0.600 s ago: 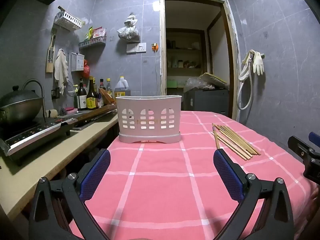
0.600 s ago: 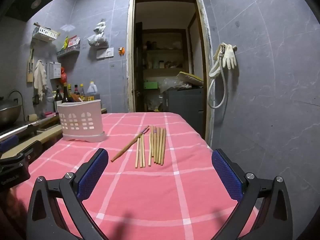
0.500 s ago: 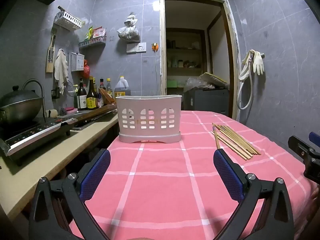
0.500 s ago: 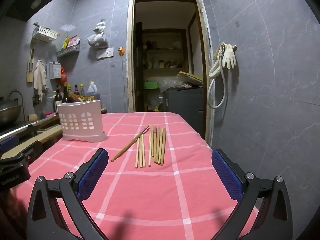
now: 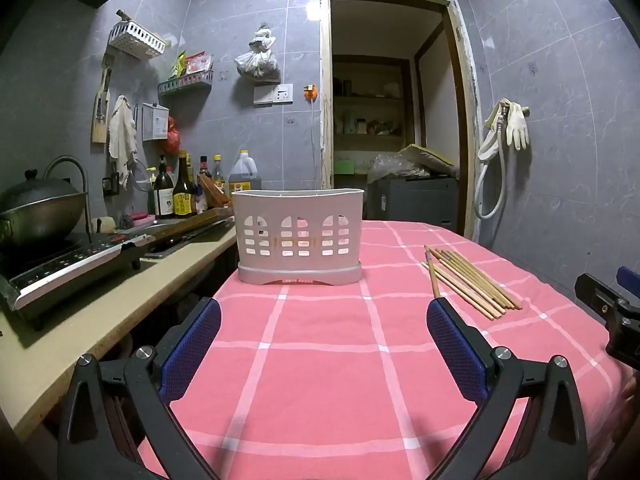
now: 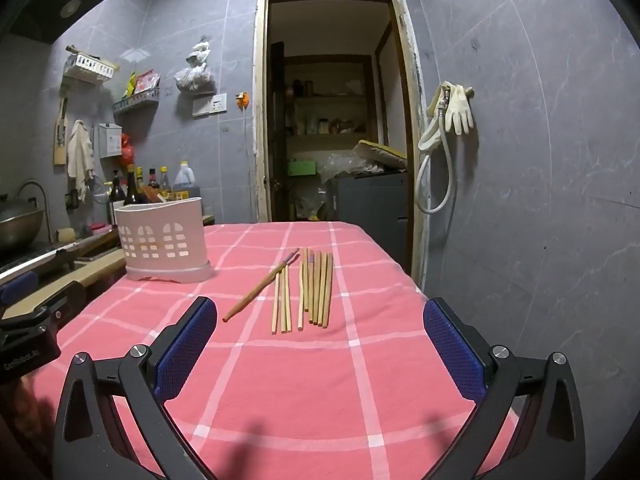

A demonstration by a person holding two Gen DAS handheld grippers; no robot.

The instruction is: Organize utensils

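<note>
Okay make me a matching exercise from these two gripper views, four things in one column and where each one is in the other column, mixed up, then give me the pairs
Things:
1. chopsticks
2. white utensil holder
3. rubber gloves
4. wok

Places:
A. hanging on the wall right of the doorway
B. on the stove at the far left
C. lying flat on the pink cloth, ahead of the right gripper
D. standing on the cloth near the counter edge, ahead of the left gripper

Pairs: 1-C, 2-D, 3-A, 4-B

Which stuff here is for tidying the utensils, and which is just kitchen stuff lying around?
For the job:
- chopsticks lying on the pink tablecloth
- white holder basket
- left gripper and right gripper, both open

Just lying about:
- sauce bottles
- wok
- rubber gloves
- hanging bag
</note>
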